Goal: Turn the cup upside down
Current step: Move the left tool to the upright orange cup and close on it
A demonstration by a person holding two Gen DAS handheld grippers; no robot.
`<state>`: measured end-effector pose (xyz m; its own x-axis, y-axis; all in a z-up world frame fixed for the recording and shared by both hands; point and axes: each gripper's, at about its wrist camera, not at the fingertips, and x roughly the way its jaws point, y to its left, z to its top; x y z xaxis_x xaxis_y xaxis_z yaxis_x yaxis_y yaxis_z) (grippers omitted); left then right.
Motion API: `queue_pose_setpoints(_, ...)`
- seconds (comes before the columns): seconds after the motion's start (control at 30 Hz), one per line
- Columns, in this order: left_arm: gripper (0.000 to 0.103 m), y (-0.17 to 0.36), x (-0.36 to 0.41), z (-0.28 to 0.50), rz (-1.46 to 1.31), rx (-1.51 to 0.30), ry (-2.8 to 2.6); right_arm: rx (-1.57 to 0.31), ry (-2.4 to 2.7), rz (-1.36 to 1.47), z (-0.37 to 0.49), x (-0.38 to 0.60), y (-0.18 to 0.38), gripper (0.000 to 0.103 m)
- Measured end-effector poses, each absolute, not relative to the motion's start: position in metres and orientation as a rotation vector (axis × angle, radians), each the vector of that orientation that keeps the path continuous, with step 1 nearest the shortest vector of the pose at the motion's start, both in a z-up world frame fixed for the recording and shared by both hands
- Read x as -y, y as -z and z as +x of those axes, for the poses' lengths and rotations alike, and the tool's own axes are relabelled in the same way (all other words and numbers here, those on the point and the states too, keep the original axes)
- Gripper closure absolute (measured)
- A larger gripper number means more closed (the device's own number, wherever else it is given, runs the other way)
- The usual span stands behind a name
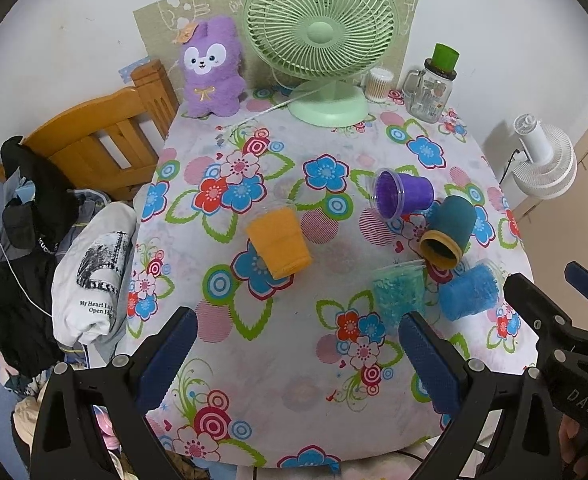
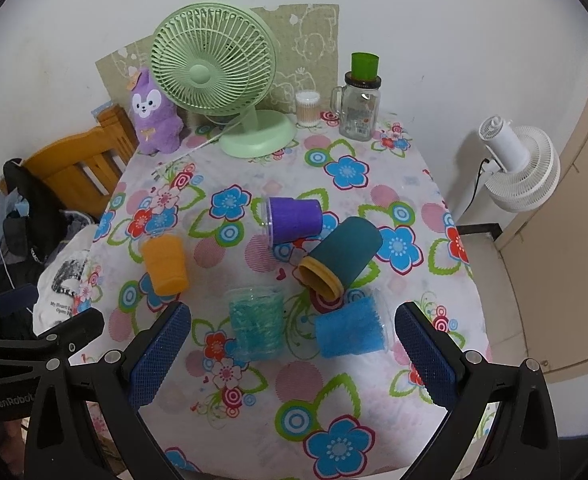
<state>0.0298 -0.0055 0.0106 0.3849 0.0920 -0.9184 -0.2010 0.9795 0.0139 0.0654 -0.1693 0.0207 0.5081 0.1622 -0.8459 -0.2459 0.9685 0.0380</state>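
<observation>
Several cups lie or stand on a floral tablecloth (image 1: 294, 360). An orange cup (image 1: 279, 242) (image 2: 165, 264) lies tilted left of centre. A purple cup (image 1: 404, 194) (image 2: 294, 219) lies on its side. A dark teal cup with a yellow rim (image 1: 450, 232) (image 2: 342, 258) lies on its side, mouth toward me. A clear cup with teal filling (image 1: 398, 294) (image 2: 256, 324) stands upside down. A blue cup (image 1: 470, 290) (image 2: 350, 330) lies on its side. My left gripper (image 1: 294, 360) is open and empty above the near table. My right gripper (image 2: 292, 356) (image 1: 550, 292) is open and empty, near the teal-filled and blue cups.
A green desk fan (image 1: 322, 40) (image 2: 214, 64), a purple plush toy (image 1: 212, 68), a cotton-swab jar (image 1: 379, 84) and a glass mug jar with a green cup on top (image 1: 432, 88) stand at the table's far edge. A wooden chair (image 1: 106, 136) with clothes stands left; a white fan (image 2: 522, 168) right.
</observation>
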Motion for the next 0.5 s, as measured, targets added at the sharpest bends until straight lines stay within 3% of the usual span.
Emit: queue_pose_setpoints(0.5,0.001,0.026,-0.019,0.079,-0.141,-1.256,-0.211,-1.077,-0.278,-0.141,0.117,0.144,0.003,0.0)
